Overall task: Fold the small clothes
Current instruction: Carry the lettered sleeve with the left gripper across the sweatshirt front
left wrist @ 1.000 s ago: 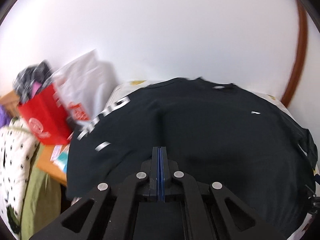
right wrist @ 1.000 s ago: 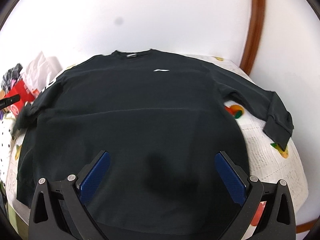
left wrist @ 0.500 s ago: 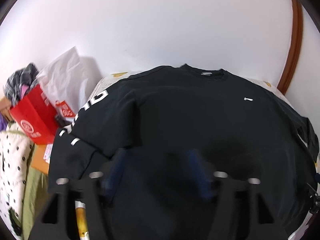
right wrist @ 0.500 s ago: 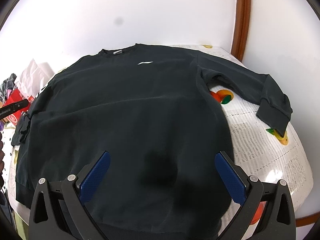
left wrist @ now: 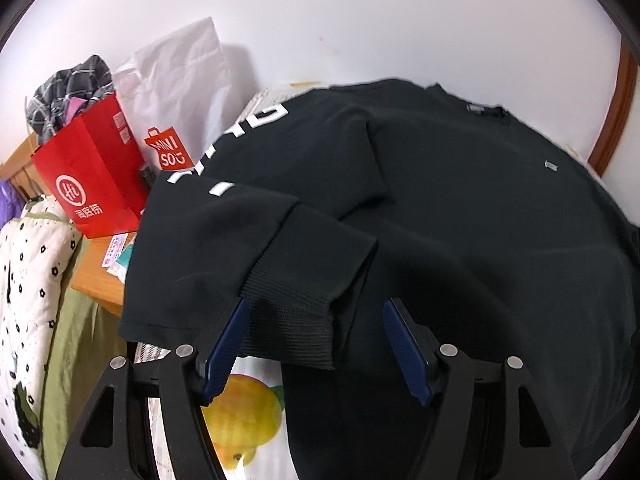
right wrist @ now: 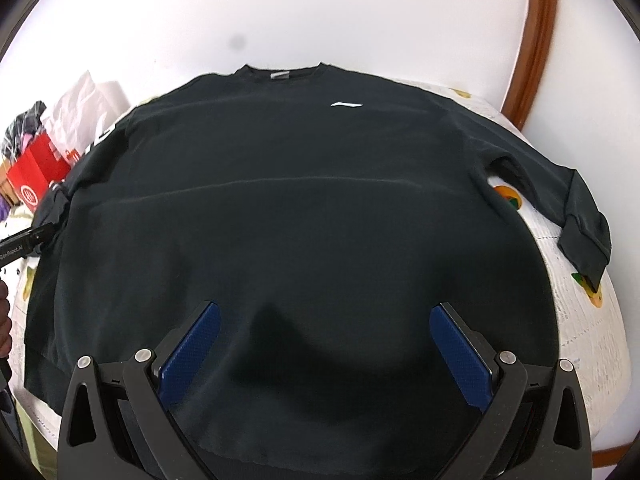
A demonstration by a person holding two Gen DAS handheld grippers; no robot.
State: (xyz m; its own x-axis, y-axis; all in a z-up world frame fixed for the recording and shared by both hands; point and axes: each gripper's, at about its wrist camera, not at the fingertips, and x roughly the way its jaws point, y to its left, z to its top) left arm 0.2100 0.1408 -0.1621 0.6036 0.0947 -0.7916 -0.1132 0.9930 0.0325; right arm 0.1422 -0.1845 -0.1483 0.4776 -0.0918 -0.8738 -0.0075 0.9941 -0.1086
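The left claw [left wrist: 316, 344] is spread wide, its blue pads [left wrist: 226, 344] holding nothing, and it hangs just above the ribbed cuff [left wrist: 296, 320] of a sleeve. That sleeve [left wrist: 256, 216] is bent back over the near left part of a black sweatshirt [left wrist: 480, 220], with white letters running along it. Below the left pad a cloth printed with yellow fruit [left wrist: 244, 408] shows from under the hem.

The right claw [right wrist: 324, 340] is also spread wide and empty, hovering over the near middle of the sweatshirt [right wrist: 300, 220]. The garment lies flat, front up, collar [right wrist: 280, 74] at the far side against the white wall [right wrist: 320, 12] and a small white logo [right wrist: 346, 105] on the chest. Its other sleeve [right wrist: 560, 200] stretches out to the right, cuff resting on the white printed cloth [right wrist: 576, 320].

To the left of the sweatshirt stand a red paper bag [left wrist: 88, 184] and a white plastic bag [left wrist: 180, 80], with checked grey fabric [left wrist: 68, 96] bunched behind the red one. A brown curved frame [right wrist: 532, 40] rises at the far right.
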